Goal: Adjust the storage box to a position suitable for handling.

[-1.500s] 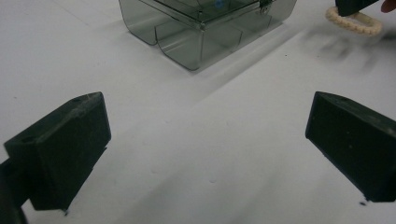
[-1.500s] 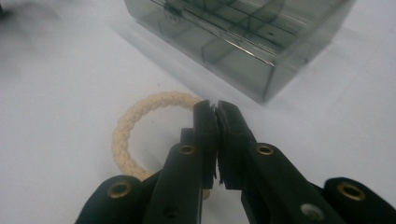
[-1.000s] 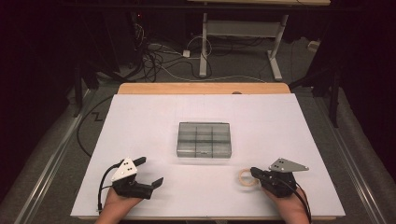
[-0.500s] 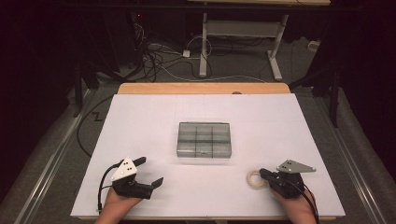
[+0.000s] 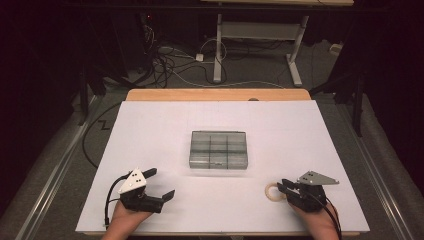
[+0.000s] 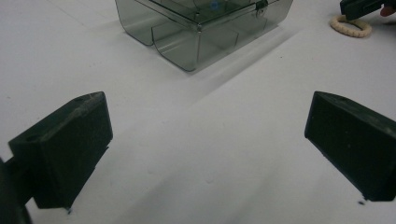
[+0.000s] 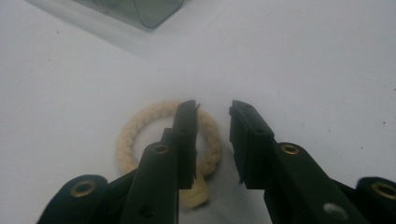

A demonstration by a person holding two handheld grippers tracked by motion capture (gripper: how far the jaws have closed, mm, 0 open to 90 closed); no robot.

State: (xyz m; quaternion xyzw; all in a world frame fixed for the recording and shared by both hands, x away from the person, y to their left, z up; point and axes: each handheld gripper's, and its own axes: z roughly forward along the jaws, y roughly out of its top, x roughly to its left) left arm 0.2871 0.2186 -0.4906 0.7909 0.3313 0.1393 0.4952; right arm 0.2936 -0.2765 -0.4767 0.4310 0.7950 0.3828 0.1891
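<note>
Rope ring (image 7: 163,140), cream, twisted and knotted at its near side, lies flat on the white table (image 5: 150,130), just beside the right gripper (image 7: 212,119). Its jaws have just been opening and stand a little apart; one jaw sits over the ring's right arc, nothing being clamped. A release or re-grip is judged to be in hand; next, a clean bite on the cord would be needed. The left gripper (image 6: 205,140) is held wide open, empty. Farther off, a smoky compartment box (image 5: 218,149) is seen mid-table.
</note>
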